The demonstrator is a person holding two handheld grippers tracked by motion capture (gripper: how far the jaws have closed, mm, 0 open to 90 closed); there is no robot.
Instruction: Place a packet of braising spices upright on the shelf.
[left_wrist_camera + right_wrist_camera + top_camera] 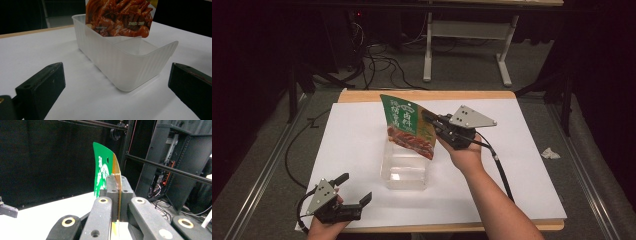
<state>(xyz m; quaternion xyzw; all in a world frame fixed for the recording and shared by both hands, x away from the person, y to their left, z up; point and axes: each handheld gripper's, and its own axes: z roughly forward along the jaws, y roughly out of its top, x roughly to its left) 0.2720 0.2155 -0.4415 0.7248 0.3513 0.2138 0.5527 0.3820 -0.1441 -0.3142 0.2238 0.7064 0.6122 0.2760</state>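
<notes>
The right gripper [435, 125] has its jaws clenched on the edge of the snack pouch [408, 125], poised over the clear plastic bin [406, 169], while the left gripper [354, 189] waits wide apart nearby; lowering it straight should clear the rim.

We are in a lab or recording studio: black curtains [257, 55] close off the upper left of the high view, cables [377, 62] sprawl on the grey floor [462, 65] at top centre, and a metal equipment rack [180, 165] with wiring stands at right in the right gripper view.
</notes>
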